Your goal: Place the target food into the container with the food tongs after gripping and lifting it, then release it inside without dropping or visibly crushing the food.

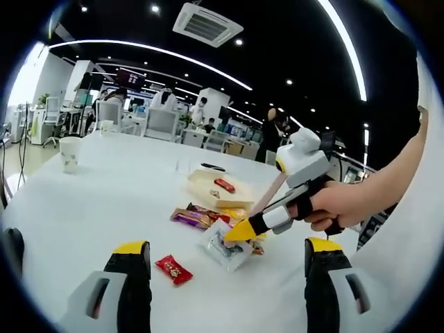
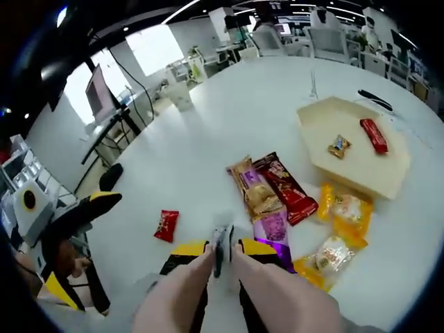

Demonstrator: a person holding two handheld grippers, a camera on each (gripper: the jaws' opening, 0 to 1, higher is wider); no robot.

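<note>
**Right claw pinches a clear packet on the desk**

The right claw [image 2: 222, 251] is clenched on a clear snack packet [image 1: 229, 251] lying on the white desk [image 1: 104, 201], beside the purple and brown wrappers. The left claw [image 1: 225, 258] stands released. The hexagonal tray [image 2: 354, 149] holds two sweets, well apart from the packet.

Open-plan office — dark ceiling, linear light strips [image 1: 152, 47], ceiling AC cassette [image 1: 207, 23]; white table [image 1: 125, 180], bright window [image 2: 154, 46].

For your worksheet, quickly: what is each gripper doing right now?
Left gripper: open, holding nothing.
Right gripper: shut on a clear snack packet.
</note>
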